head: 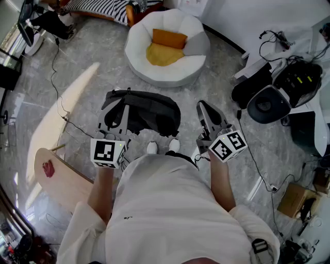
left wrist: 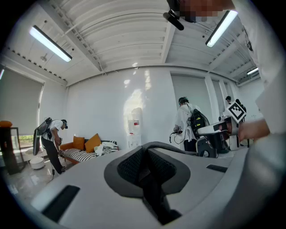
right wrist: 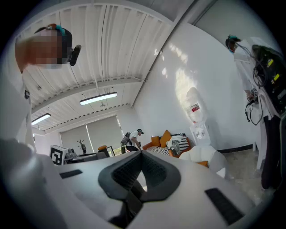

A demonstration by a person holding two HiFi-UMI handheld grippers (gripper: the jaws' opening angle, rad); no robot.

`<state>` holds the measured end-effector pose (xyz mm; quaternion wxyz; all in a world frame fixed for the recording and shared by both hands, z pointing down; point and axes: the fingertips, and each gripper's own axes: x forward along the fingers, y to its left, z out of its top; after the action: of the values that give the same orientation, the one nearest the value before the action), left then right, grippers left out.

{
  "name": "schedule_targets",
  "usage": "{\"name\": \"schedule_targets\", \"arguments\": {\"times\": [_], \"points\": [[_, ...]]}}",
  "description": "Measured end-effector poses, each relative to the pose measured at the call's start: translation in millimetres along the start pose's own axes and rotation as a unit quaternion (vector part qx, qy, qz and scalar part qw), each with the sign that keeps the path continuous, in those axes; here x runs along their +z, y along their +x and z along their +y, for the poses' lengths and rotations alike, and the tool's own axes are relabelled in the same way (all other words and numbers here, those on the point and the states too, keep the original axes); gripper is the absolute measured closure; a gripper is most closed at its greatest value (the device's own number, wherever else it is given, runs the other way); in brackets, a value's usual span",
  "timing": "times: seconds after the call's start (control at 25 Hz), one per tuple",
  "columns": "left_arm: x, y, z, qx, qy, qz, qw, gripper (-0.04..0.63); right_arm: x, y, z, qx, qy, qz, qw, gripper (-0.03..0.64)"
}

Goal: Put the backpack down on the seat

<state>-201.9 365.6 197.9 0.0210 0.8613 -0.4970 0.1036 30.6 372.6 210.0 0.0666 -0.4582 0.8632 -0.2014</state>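
Note:
A dark grey backpack (head: 149, 111) hangs low in front of my legs, just ahead of my shoes. My left gripper (head: 117, 107) reaches into its left side; its jaws are shut on a dark strap of the backpack (left wrist: 154, 197) that runs down between the pads. The left gripper (left wrist: 144, 154) points level across the room, and the bag's body is hidden below it. The seat, a round white chair (head: 170, 72) holding an orange and a yellow cushion, stands further ahead on the floor. My right gripper (head: 202, 106) is beside the bag's right edge, shut and empty (right wrist: 139, 159).
A long pale wooden board (head: 59, 178) lies at my left. Black cases and a round device (head: 265, 103) with cables crowd the right. A thin cable (head: 62, 111) crosses the floor at left. A striped sofa (head: 98, 6) is at the back. Other people stand in the room.

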Motion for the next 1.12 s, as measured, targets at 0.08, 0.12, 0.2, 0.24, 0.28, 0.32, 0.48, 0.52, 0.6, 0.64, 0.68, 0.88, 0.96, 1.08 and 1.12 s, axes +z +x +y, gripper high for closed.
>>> {"name": "schedule_targets", "arguments": {"times": [0.08, 0.12, 0.2, 0.24, 0.28, 0.32, 0.48, 0.52, 0.6, 0.64, 0.68, 0.88, 0.96, 1.08, 1.12], "points": [[0.3, 3.4, -4.2, -0.006, -0.002, 0.001, 1.0000, 0.551, 1.4, -3.2, 2.5, 0.000, -0.004, 0.000, 1.000, 0.594], [0.5, 5.0, -6.1, -0.009, -0.004, 0.002, 1.0000, 0.551, 1.7, -5.1, 2.9, 0.000, -0.006, 0.001, 1.000, 0.594], [1.0, 8.2, -9.2, -0.012, -0.007, 0.000, 0.9999, 0.551, 0.8, -9.2, 1.1, -0.005, -0.009, 0.002, 1.000, 0.594], [1.2, 10.1, -9.6, -0.012, -0.009, -0.001, 0.9999, 0.551, 0.0, -10.6, -0.7, -0.009, -0.013, 0.004, 1.000, 0.594], [1.1, 12.2, -8.8, -0.012, -0.013, -0.003, 0.9998, 0.551, -0.6, -11.2, -2.8, -0.013, -0.020, 0.006, 1.000, 0.594], [0.4, 14.6, -7.1, -0.011, -0.017, -0.004, 0.9998, 0.551, -1.3, -10.8, -4.9, -0.017, -0.028, 0.009, 0.999, 0.594], [-5.5, 23.4, -0.9, -0.003, -0.033, -0.001, 0.9994, 0.551, 0.8, -7.0, -11.2, -0.022, -0.061, 0.015, 0.998, 0.594], [-6.3, 24.8, -1.3, -0.002, -0.036, -0.001, 0.9994, 0.551, 2.5, -7.3, -12.8, -0.021, -0.064, 0.014, 0.998, 0.594], [-6.6, 27.8, -2.0, 0.001, -0.039, 0.000, 0.9992, 0.551, 6.0, -8.5, -17.0, -0.020, -0.061, 0.009, 0.998, 0.594], [-6.5, 29.6, -1.7, 0.002, -0.041, 0.000, 0.9992, 0.551, 7.3, -8.9, -19.6, -0.020, -0.056, 0.006, 0.998, 0.593], [-6.4, 31.7, -1.6, 0.003, -0.043, 0.000, 0.9991, 0.551, 8.0, -9.3, -22.4, -0.020, -0.052, 0.004, 0.998, 0.592], [-5.4, 42.3, -5.4, 0.008, -0.047, -0.003, 0.9989, 0.551, 7.6, -12.6, -35.5, -0.016, -0.045, 0.006, 0.999, 0.594], [-4.3, 47.3, -8.0, 0.010, -0.045, -0.003, 0.9989, 0.551, 7.5, -13.1, -41.7, -0.013, -0.042, 0.008, 0.999, 0.594], [-2.4, 52.6, -12.1, 0.014, -0.045, -0.002, 0.9989, 0.551, 8.9, -14.4, -48.5, -0.010, -0.039, 0.009, 0.999, 0.594], [-1.4, 54.0, -13.3, 0.016, -0.044, -0.003, 0.9989, 0.551, 9.5, -14.6, -50.8, -0.008, -0.038, 0.010, 0.999, 0.594]]}}
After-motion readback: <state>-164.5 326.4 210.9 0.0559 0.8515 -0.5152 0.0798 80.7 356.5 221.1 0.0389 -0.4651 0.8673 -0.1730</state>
